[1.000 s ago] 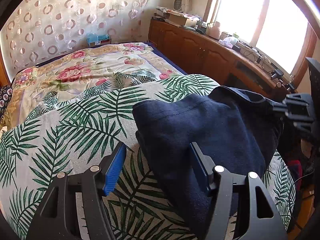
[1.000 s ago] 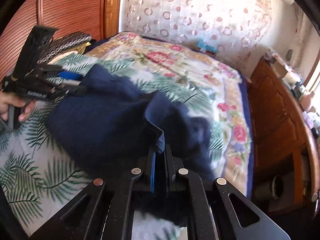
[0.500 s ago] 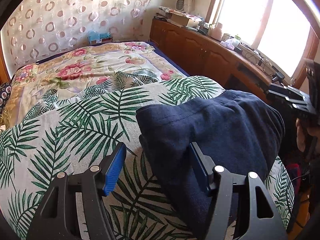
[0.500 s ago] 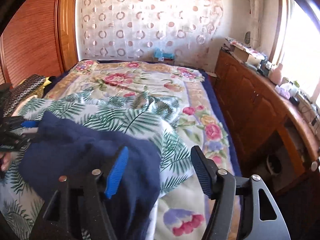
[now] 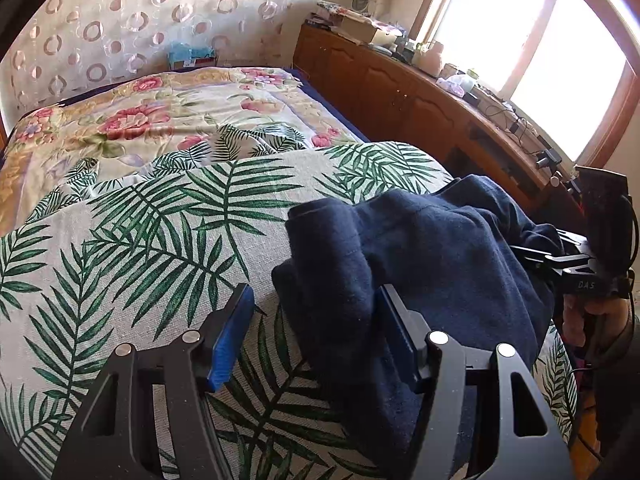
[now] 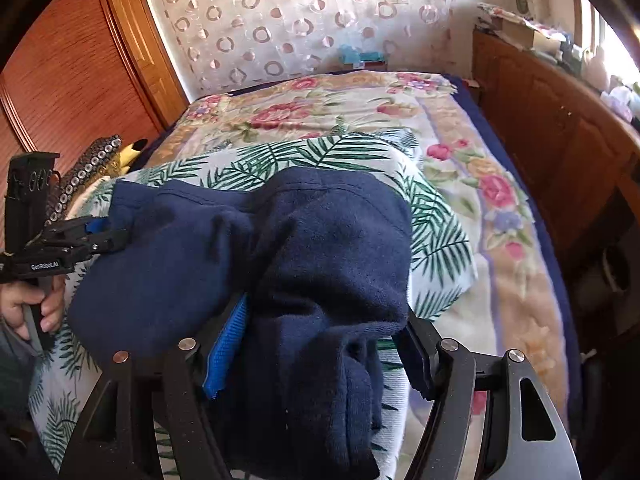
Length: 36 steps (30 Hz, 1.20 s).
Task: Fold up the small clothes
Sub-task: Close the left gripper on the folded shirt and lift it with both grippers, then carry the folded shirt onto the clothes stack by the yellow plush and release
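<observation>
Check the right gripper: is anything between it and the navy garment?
Nothing visible. The right gripper stands open with a bunched fold of the navy garment already between its pads, on the palm-leaf sheet.

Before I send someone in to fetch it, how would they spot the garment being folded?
Go to the bed and find the palm-leaf sheet spread over the flowered blanket. The navy fleece garment lies bunched on that sheet near its edge, the only plain dark piece among prints.
</observation>
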Available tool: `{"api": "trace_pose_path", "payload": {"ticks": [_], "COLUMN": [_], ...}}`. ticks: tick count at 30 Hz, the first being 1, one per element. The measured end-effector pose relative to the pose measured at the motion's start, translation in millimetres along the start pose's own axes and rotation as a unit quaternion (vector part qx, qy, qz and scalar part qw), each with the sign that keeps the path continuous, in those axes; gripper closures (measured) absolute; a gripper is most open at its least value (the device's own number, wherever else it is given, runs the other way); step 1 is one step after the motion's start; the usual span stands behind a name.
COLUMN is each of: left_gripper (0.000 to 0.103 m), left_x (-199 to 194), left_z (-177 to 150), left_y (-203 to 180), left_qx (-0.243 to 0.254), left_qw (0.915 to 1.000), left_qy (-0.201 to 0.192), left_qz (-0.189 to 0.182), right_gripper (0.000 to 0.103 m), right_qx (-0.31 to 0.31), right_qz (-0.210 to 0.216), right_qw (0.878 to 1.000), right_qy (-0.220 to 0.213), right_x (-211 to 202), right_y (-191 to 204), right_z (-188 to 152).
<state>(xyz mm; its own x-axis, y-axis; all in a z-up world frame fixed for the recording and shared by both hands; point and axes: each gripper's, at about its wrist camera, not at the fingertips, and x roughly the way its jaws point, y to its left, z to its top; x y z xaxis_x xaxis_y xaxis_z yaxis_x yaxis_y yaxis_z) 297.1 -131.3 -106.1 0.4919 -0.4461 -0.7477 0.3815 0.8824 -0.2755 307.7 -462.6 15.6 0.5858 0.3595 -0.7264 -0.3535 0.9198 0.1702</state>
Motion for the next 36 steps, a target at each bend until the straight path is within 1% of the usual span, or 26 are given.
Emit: {"api": "trace_pose_path", "payload": {"ticks": [1,2,3,4,5,6,7,8,9,10,12,13,17,20,22,25,29,32,35,36], "left_gripper": [0.039,0.041,0.045,0.053,0.056,0.06,0.066,0.071,0.077,0.081,0.084,0.085,0.086,0.086,0.086,0.086,0.086,0.086,0.086,0.086], "left_x": [0,1,1,1,2,2,1,-1,-3,-7,-17,-24,-58,-94,-116,-153,-202,-240,-273,-284], "left_z": [0,-1,-1,-1,-1,-1,-1,-1,0,1,2,3,3,6,7,2,-11,-29,-52,-62], "left_y": [0,0,-1,-1,-1,-2,-3,-3,-3,-4,-9,-11,-22,-21,-13,8,48,79,111,123], "left_qx": [0.001,0.002,0.003,0.003,0.002,0.002,0.004,0.005,0.005,0.004,0.008,0.011,0.024,0.027,0.025,0.015,-0.011,-0.033,-0.066,-0.081], "left_qw": [1.0,1.0,0.9999,0.9998,0.9996,0.9995,0.9994,0.9993,0.9992,0.9991,0.9988,0.9984,0.9958,0.9924,0.9902,0.9863,0.9778,0.9659,0.9504,0.9438], "left_qy": [-0.001,-0.003,-0.004,-0.003,-0.001,0.0,0.0,-0.001,-0.003,-0.006,-0.017,-0.029,-0.07,-0.11,-0.132,-0.164,-0.203,-0.233,-0.258,-0.266], "left_qz": [-0.002,-0.007,-0.012,-0.02,-0.029,-0.032,-0.034,-0.037,-0.039,-0.043,-0.044,-0.048,-0.055,-0.048,-0.037,-0.006,0.05,0.109,0.16,0.179], "right_gripper": [0.039,0.04,0.042,0.049,0.055,0.059,0.068,0.072,0.076,0.079,0.08,0.08,0.081,0.081,0.081,0.081,0.081,0.081,0.081,0.081], "right_qx": [0.001,0.001,0.0,-0.004,-0.009,-0.016,-0.021,-0.025,-0.032,-0.038,-0.05,-0.053,-0.065,-0.091,-0.109,-0.146,-0.205,-0.255,-0.303,-0.321], "right_qz": [0.012,0.017,0.017,0.022,0.023,0.023,0.024,0.026,0.023,0.018,0.006,0.002,0.001,0.002,0.008,0.022,0.053,0.08,0.102,0.109], "right_qw": [1.0,1.0,1.0,1.0,1.0,1.0,0.999,0.999,0.999,0.999,0.999,0.998,0.996,0.992,0.989,0.983,0.97,0.955,0.939,0.933], "right_qy": [0.001,0.002,0.0,0.0,-0.001,-0.001,-0.001,-0.002,-0.005,-0.007,-0.018,-0.025,-0.061,-0.084,-0.096,-0.111,-0.124,-0.126,-0.123,-0.12], "right_x": [4,5,3,2,3,5,5,3,0,1,-3,-5,-23,-33,-37,-34,-16,7,37,49], "right_y": [-1,-1,-2,-2,0,0,1,2,4,6,10,13,26,44,61,95,157,215,275,297], "right_z": [2,3,1,1,2,2,1,1,0,0,0,0,8,20,31,52,85,111,136,144]}}
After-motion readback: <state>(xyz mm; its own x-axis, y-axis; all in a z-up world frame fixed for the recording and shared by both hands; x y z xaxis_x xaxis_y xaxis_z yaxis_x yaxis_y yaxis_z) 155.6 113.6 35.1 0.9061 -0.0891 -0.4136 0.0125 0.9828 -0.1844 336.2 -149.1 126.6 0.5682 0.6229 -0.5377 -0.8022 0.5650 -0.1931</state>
